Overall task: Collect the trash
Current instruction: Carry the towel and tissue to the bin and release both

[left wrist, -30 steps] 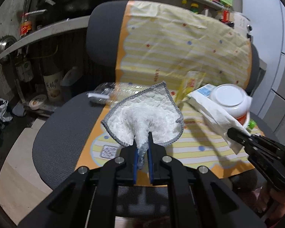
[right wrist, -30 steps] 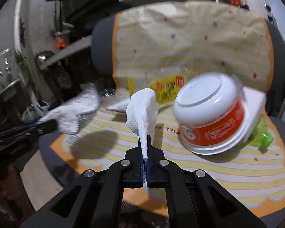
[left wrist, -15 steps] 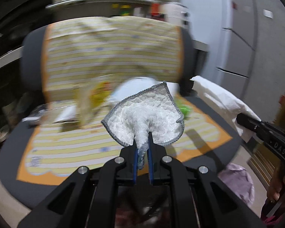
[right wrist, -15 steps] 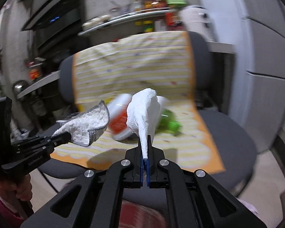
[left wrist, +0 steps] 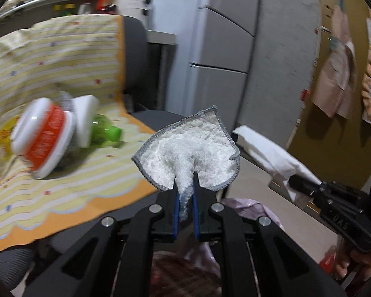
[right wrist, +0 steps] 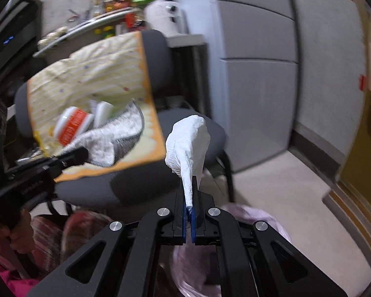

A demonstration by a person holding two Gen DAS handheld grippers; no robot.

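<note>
Right wrist: pinched napkin (right wrist: pixel 188 146) stands upright lengthwise.

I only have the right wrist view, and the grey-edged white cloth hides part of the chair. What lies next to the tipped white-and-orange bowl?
Observer: A green plastic bottle lies on its side on the yellow striped cover, just right of the white-and-orange bowl.
Operator: How is the left hand-held gripper holding the cloth?
Observer: The left hand-held gripper pinches one bunched corner of the grey-edged white cloth between its blue pads; the rest fans out above.
</note>
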